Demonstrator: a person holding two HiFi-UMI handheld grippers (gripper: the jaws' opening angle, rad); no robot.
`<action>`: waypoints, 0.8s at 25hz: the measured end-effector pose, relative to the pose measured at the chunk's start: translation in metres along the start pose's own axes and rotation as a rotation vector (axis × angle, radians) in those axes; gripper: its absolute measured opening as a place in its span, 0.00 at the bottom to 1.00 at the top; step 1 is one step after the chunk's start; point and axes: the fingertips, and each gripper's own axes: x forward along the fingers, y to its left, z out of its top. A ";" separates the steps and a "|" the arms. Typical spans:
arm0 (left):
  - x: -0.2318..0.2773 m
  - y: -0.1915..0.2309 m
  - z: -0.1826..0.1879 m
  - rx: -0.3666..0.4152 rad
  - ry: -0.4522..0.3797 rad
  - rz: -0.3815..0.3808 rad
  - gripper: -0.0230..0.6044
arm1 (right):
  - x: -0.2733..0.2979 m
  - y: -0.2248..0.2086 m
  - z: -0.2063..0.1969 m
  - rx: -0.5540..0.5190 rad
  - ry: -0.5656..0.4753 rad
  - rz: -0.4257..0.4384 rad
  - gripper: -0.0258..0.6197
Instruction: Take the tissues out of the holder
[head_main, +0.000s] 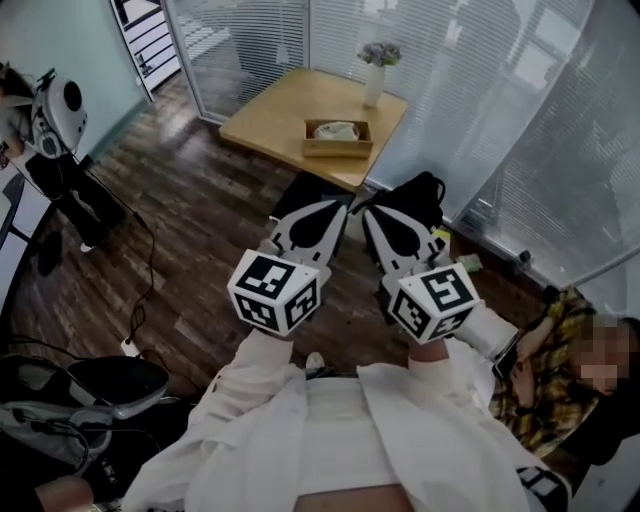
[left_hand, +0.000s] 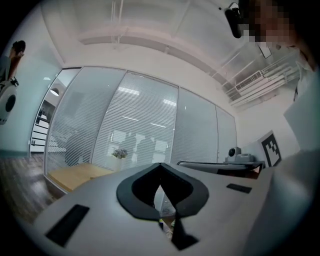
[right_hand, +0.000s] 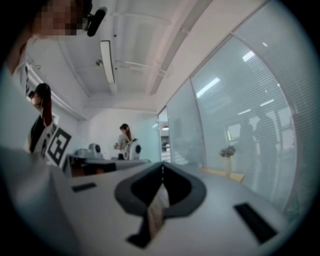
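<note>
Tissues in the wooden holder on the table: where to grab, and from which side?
Grip the crumpled top of the tissues, which shows through the open top of the holder. Come down from above. The holder's wooden walls fence the wad on all four sides, so a sideways approach would likely hit wood. The vase stands just behind, so keep to the near side.

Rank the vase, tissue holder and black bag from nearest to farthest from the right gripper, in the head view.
1. black bag, just beside the right gripper.
2. tissue holder, on the table, ahead.
3. vase, at the table's far edge.
</note>
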 end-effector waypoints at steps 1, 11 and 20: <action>0.002 0.005 0.001 0.000 0.001 -0.004 0.05 | 0.006 -0.002 0.000 0.002 0.000 -0.006 0.06; 0.014 0.031 -0.008 -0.038 0.010 -0.020 0.05 | 0.034 -0.006 -0.011 0.005 0.027 -0.027 0.06; 0.024 0.058 -0.035 -0.072 0.057 0.021 0.05 | 0.046 -0.024 -0.032 0.039 0.057 -0.033 0.06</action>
